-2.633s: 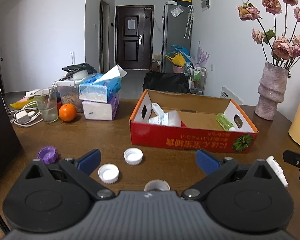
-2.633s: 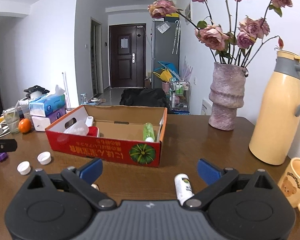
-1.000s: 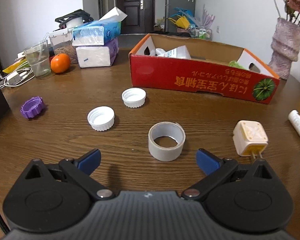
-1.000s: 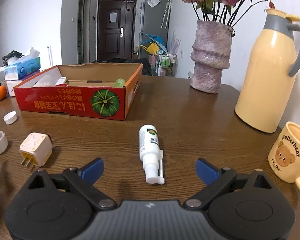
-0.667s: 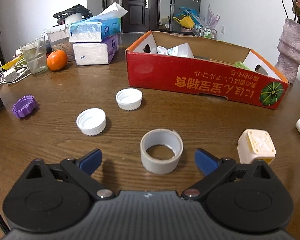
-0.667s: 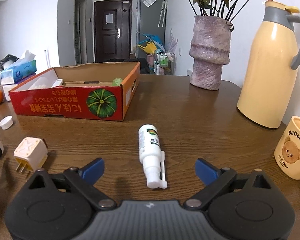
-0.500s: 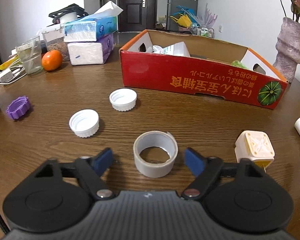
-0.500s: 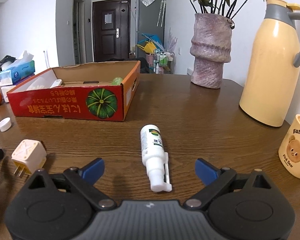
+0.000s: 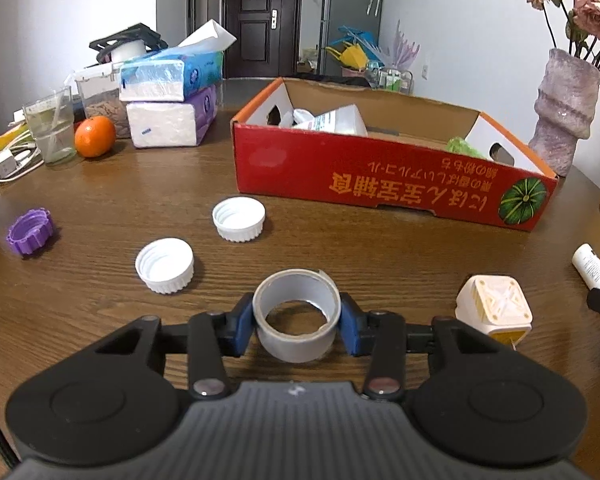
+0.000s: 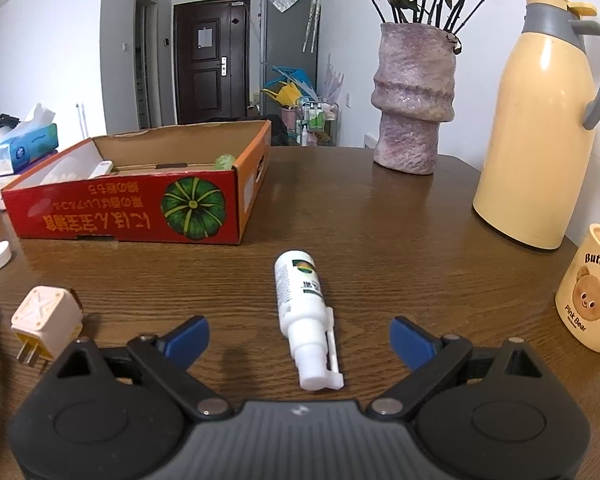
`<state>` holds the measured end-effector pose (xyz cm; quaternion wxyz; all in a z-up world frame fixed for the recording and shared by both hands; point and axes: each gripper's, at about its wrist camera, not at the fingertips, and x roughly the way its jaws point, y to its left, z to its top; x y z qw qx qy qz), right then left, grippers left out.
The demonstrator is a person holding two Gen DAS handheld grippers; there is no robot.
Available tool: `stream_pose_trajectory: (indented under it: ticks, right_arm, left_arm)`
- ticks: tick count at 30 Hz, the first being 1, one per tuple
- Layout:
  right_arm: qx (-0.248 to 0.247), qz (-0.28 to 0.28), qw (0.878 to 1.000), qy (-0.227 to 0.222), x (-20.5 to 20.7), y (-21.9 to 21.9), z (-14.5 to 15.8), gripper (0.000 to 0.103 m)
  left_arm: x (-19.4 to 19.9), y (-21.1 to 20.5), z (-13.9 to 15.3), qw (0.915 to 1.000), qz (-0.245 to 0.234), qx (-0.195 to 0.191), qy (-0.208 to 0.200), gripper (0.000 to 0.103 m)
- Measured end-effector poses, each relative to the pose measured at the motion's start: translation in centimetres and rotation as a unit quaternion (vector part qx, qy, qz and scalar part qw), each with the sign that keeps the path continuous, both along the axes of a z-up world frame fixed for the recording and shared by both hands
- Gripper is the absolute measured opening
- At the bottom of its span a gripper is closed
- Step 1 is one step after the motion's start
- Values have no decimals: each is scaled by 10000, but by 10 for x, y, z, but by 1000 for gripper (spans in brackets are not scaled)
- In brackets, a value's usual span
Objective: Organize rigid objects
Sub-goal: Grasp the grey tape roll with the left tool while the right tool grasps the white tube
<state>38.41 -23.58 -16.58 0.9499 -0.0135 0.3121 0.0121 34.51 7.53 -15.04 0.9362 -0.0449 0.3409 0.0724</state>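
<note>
My left gripper (image 9: 297, 326) is shut on a grey tape roll (image 9: 296, 342), its blue pads against both sides, the roll resting on the wooden table. Two white caps (image 9: 165, 265) (image 9: 239, 219), a purple cap (image 9: 30, 231) and a cream plug adapter (image 9: 494, 309) lie around it. A red cardboard box (image 9: 388, 188) with bottles inside stands behind. My right gripper (image 10: 299, 338) is open, its fingers either side of a white spray bottle (image 10: 302, 302) lying on the table. The adapter (image 10: 46, 318) and the box (image 10: 140, 210) show to its left.
Tissue packs (image 9: 172, 102), an orange (image 9: 95, 136) and a glass (image 9: 54, 130) stand at the back left. A purple vase (image 10: 414, 98), a cream thermos (image 10: 540, 120) and a bear mug (image 10: 592, 294) stand to the right.
My left gripper moved forward around the tape roll and closed on it. My right gripper edged closer to the spray bottle and stayed open.
</note>
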Motion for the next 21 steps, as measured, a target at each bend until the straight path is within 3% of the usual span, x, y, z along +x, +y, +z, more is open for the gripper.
stream_pose_trajectory:
  ticks: [14,19,21]
  right_arm:
    - [61,-101,9997,196,25,-2,-9,77]
    - [118,-114,9997,194,38,-2,-10,66]
    - [157,-108,9997,179,41,-2,-10,55]
  left_arm:
    - [-8,0,7,9998,-28,0,-172,44]
    - [-8,1,7,9998,-25,-35,-171,44]
    - [-8,2,7,9998,-28,-36,-178,44]
